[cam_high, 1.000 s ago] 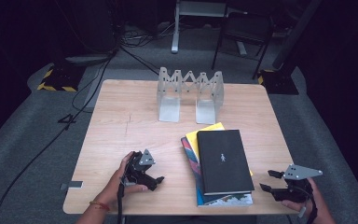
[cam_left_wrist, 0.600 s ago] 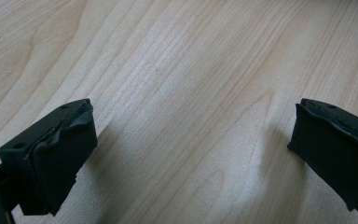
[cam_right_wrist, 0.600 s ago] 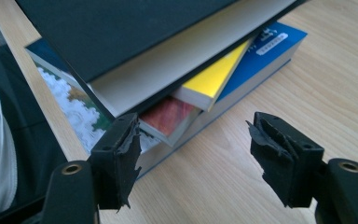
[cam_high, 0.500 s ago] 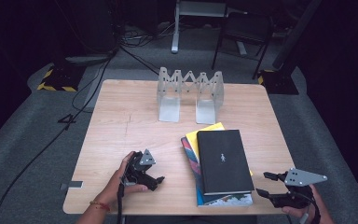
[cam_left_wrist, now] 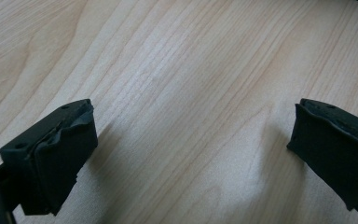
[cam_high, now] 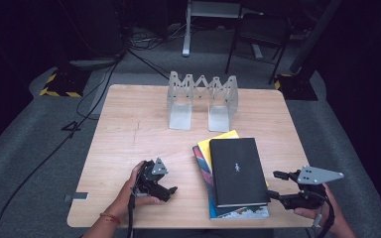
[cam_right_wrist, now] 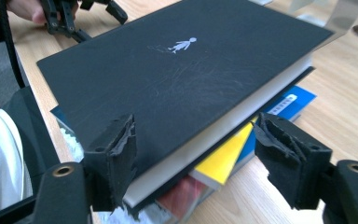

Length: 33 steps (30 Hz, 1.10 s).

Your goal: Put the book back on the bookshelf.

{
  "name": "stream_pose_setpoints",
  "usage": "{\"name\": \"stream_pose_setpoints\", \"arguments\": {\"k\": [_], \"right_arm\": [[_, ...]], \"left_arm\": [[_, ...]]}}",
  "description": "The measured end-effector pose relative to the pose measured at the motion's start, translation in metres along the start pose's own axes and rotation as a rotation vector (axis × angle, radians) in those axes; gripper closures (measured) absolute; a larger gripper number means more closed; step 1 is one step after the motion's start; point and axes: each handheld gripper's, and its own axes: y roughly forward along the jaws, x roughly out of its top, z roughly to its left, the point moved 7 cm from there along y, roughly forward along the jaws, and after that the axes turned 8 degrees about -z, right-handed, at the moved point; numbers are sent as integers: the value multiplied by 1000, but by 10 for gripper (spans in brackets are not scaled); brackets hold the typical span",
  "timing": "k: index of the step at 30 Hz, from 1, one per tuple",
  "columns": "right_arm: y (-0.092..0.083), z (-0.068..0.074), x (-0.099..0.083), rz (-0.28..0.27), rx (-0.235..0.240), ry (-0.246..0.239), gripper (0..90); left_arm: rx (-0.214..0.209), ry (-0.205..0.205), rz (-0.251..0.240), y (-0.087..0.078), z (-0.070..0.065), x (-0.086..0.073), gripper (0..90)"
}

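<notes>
Right now the right gripper (cam_high: 279, 185) sits at the table's (cam_high: 139, 129) near right corner, its jaws spread wide and just been opening further, lined up on the edge of the black book (cam_high: 238, 171). That book lies on top of a small stack near the table's near edge, right of centre, with a yellow book (cam_high: 218, 140) and a blue book (cam_right_wrist: 289, 105) peeking out below it. In the right gripper view one pad stands over the black cover and the other hangs out beyond the page edge and the lower books, so nothing is clamped yet; the book's corner lies between the jaws without either pad pressing on it. The left gripper (cam_high: 164, 189) rests on bare wood near the table's near edge, left of the stack, jaws also wide with only table grain between them. Farther back, toward the far edge, a folding metal book rack (cam_high: 202, 99) stands with its slots unfilled, which I'd guess is where the book belongs. The risk I see is the lower pad catching the yellow book too, so two books lift or the stack skews and slides off the near edge. A grip only on the corner could also let the heavy cover droop or the book swing open.
</notes>
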Motion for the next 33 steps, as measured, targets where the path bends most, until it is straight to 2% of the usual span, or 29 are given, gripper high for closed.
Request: {"name": "stream_pose_setpoints", "arguments": {"k": [1, 6, 8, 13, 18, 21, 24, 29, 33], "right_arm": [[4, -1, 0, 13, 2, 7, 268], [17, -5, 0, 28, 73, 94, 216], [19, -6, 0, 33, 81, 106, 195], [33, -12, -3, 43, 142, 193, 116], [38, -13, -2, 47, 153, 188, 79], [45, -9, -1, 42, 175, 204, 66], [50, -7, 1, 56, 157, 206, 46], [55, -1, 4, 54, 126, 196, 46], [59, 3, 8, 53, 112, 163, 46]], "left_arm": [[-9, 1, 0, 0, -2, 1, 37], [-33, 22, -1, 4, -9, 7, 110], [-35, 27, -1, 5, -10, 8, 144], [-38, 50, -2, 10, -17, 15, 159], [-40, 77, -22, 13, -25, 24, 166], [-52, 86, -39, 14, -30, 31, 172], [-69, 117, -41, 16, -36, 35, 180], [-67, 114, -69, 17, -37, 44, 196], [-60, 117, -79, 21, -36, 51, 225]]}}
